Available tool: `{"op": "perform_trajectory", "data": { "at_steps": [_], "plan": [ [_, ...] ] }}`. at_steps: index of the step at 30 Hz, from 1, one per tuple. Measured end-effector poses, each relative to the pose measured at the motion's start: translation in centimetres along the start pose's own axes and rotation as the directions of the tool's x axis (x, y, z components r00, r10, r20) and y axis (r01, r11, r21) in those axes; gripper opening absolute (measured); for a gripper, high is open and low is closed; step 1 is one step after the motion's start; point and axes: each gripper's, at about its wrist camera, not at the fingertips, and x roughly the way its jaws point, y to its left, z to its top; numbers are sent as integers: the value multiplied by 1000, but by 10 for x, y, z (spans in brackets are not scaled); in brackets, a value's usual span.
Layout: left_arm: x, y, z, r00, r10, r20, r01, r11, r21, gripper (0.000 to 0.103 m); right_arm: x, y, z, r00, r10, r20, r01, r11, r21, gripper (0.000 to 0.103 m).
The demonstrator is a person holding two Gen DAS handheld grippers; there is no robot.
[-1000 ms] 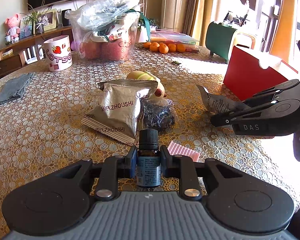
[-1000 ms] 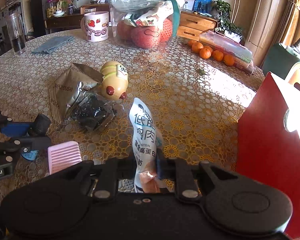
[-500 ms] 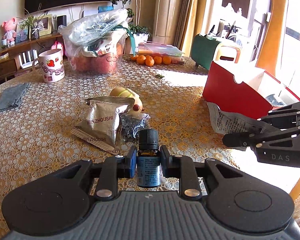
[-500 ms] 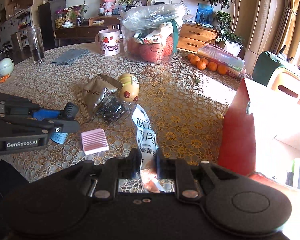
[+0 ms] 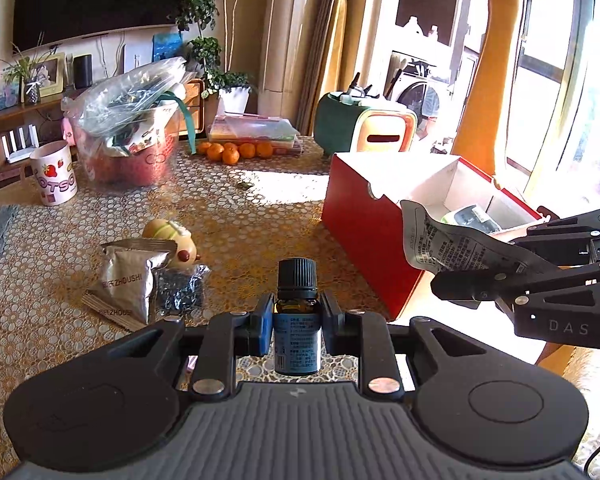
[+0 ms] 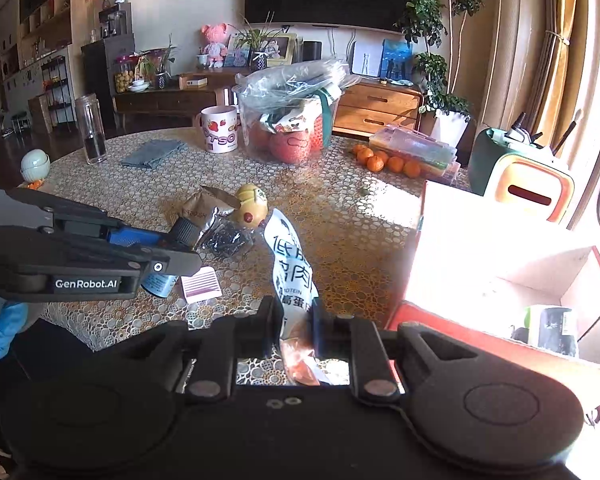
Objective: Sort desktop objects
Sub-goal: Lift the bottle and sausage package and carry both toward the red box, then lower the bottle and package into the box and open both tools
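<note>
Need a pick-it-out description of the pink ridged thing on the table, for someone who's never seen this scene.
Start at the red box on the lace-clothed table and look toward the near edge, past the silver snack bags and the yellow egg toy. The pink ridged card lies flat there beside the left gripper. It is the only pink, striped, flat piece; its neighbours are crinkled foil.

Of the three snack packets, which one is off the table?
The white packet, clamped in the right gripper; the silver packet and dark packet lie on the tablecloth.
</note>
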Motion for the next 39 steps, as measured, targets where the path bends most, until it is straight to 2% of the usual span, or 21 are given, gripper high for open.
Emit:
{"op": "perform_trajectory", "data": {
  "at_steps": [9, 20, 31, 39],
  "plan": [
    [10, -41, 28, 998, -66, 20, 65, 997, 47, 22, -35, -46, 6, 996, -68, 58, 65, 997, 43, 17],
    [38, -77, 62, 992, -128, 6, 127, 988, 87, 22, -39, -114, 15, 982, -164, 91, 150, 978, 145, 17],
    [92, -101, 99, 987, -153, -57, 159, 981, 110, 22, -17, -165, 10, 975, -219, 43, 204, 952, 227, 18],
    [139, -126, 108, 981, -155, -119, 172, 974, 148, 22, 6, -192, 0, 971, -238, -13, 234, 939, 253, 18]
  ]
}}
